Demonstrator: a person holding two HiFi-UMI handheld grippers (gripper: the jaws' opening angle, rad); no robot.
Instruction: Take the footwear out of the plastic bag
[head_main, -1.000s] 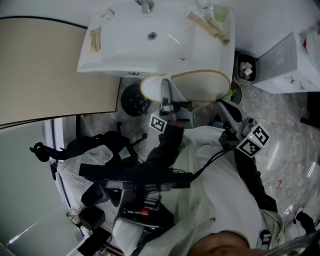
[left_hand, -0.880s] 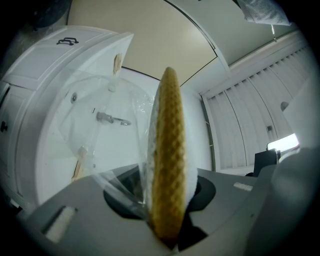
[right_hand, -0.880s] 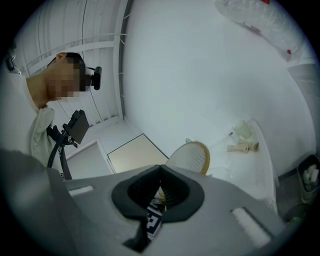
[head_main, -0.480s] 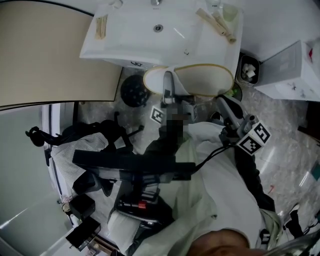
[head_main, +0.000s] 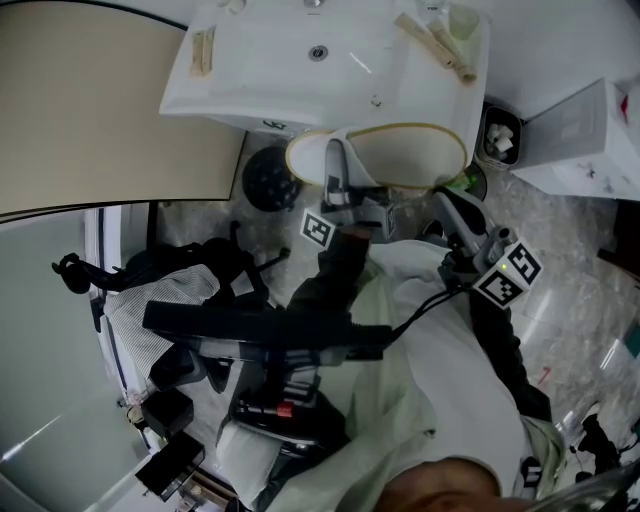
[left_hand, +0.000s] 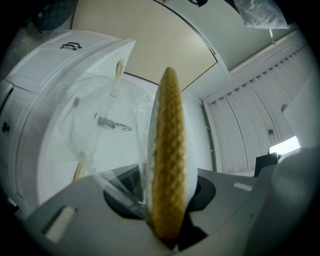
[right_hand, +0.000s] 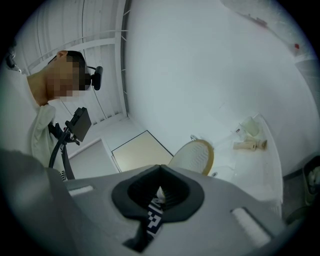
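The slipper (left_hand: 168, 150) is pinched edge-on in the left gripper (left_hand: 167, 222) and held up just in front of the washbasin (head_main: 250, 90). Clear film of the plastic bag (left_hand: 107, 135) is seen against one side of it, running down into the jaws. Over the last second nothing has been shifted. The right gripper (right_hand: 159, 192) is pressed together, empty. The bag is judged not yet stripped off.
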